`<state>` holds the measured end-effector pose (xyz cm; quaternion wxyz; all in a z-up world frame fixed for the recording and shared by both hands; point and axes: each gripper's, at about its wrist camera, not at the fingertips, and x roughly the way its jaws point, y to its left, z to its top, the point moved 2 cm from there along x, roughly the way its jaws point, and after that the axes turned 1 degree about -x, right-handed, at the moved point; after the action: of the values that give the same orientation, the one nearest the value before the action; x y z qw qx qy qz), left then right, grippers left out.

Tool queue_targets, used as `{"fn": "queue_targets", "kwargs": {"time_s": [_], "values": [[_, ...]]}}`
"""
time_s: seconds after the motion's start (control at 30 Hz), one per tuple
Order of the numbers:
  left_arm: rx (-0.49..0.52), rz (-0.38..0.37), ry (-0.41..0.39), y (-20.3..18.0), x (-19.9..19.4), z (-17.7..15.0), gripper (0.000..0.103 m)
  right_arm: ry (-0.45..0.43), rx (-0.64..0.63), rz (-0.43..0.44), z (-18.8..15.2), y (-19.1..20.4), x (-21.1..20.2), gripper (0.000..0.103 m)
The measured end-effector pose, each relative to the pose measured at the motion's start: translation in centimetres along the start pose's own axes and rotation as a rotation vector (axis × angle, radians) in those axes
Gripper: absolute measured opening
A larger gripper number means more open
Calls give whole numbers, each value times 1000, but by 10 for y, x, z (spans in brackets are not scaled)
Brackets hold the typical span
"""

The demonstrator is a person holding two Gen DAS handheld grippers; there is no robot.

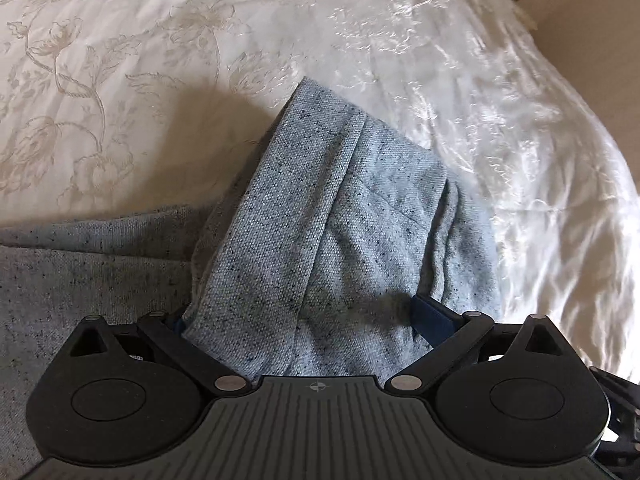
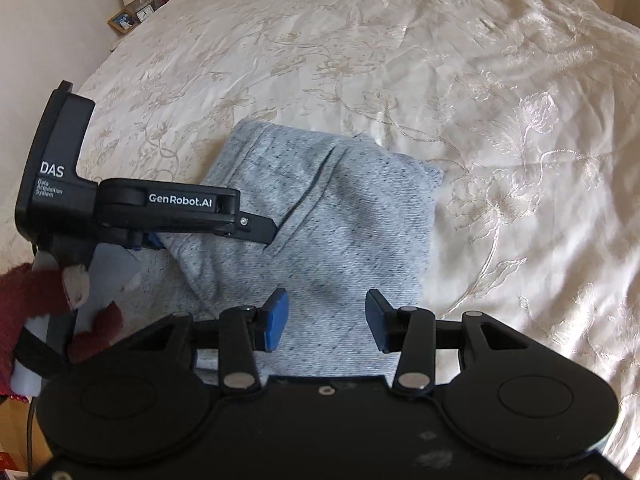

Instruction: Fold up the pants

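Observation:
Grey-blue speckled pants (image 2: 320,208) lie partly folded on a cream embroidered bedspread (image 2: 400,60). In the left wrist view a thick fold of the pants (image 1: 320,220) rises off the bed and fills the wide gap between the fingers of my left gripper (image 1: 304,316); only one blue pad (image 1: 430,314) shows. Seen from the right wrist, the left gripper (image 2: 256,230) grips the fold's left edge. My right gripper (image 2: 327,320) holds the near edge of the same fold, with cloth running between its blue pads (image 2: 276,320).
A hand in a dark red sleeve (image 2: 36,300) holds the left gripper's handle. A bedside stand with a lamp, a framed picture (image 2: 122,20) and a small clock is at the bed's far left corner. The bed's edge meets a beige wall (image 1: 592,20) at the right.

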<state>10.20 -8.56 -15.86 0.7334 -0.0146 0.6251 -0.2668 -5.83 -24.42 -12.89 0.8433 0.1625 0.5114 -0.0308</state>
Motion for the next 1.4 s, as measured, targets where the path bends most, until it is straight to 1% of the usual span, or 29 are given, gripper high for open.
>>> {"fn": "queue_targets", "kwargs": {"time_s": [0.03,0.07,0.13,0.17,0.23,0.27,0.3,0.33,0.47,0.57,0.67,0.7,0.77,0.83,0.9,0.93,0.97,1.03,1.07,1.13,1.23,1.27,1.3,1.33,1.37,1.4], "values": [[0,5,-1,-2,1,0,100,2,3,4,0,-3,0,45],[-1,12,-10,-3,0,0,96,2,6,7,-1,-4,0,45],[-11,54,-43,-4,-4,-1,65,0,13,14,-1,-7,0,45],[-13,72,-64,-5,-8,-2,57,-2,16,16,-2,-8,0,45],[0,71,-100,-8,-19,-4,40,-7,23,21,-2,-9,0,45],[14,67,-117,-12,-25,-4,36,-9,25,22,-3,-10,0,45],[36,71,-139,-17,-33,-5,24,-12,28,20,-4,-11,0,45],[65,75,-165,-23,-43,-6,18,-15,32,15,-5,-11,0,45],[138,20,-270,-48,-86,-11,15,-40,84,-32,-11,-17,-4,45],[180,-12,-353,-62,-124,-24,13,-66,124,-58,-15,-23,-12,45],[170,-11,-426,-58,-156,-40,13,-97,130,-71,-17,-21,-22,45],[152,-2,-438,-49,-165,-46,13,-104,126,-75,-18,-19,-25,45],[102,26,-433,-24,-171,-57,13,-106,119,-74,-18,-14,-27,45],[47,70,-410,4,-164,-67,13,-103,102,-71,-20,-7,-27,45],[21,143,-376,36,-145,-78,14,-92,82,-67,-23,2,-25,45],[1,182,-341,54,-131,-83,15,-87,72,-66,-24,8,-24,45],[-48,196,-299,73,-116,-87,15,-82,63,-66,-27,15,-24,45],[-178,162,-228,108,-87,-95,17,-68,42,-63,-30,26,-23,45],[-213,147,-224,115,-81,-96,17,-63,34,-60,-32,31,-23,45],[-220,137,-239,113,-78,-94,17,-56,8,-58,-34,41,-25,45],[-153,145,-297,94,-97,-87,16,-51,-19,-58,-37,51,-27,45],[-122,159,-336,86,-110,-86,15,-50,-22,-60,-39,53,-26,45],[-97,185,-385,79,-125,-86,8,-48,-25,-63,-39,55,-26,45],[-81,203,-432,76,-137,-90,5,-46,-27,-64,-40,57,-28,45],[-82,213,-484,76,-153,-95,5,-47,-29,-63,-41,59,-29,45],[-99,208,-506,81,-161,-97,5,-47,-30,-63,-42,61,-30,45]]}}
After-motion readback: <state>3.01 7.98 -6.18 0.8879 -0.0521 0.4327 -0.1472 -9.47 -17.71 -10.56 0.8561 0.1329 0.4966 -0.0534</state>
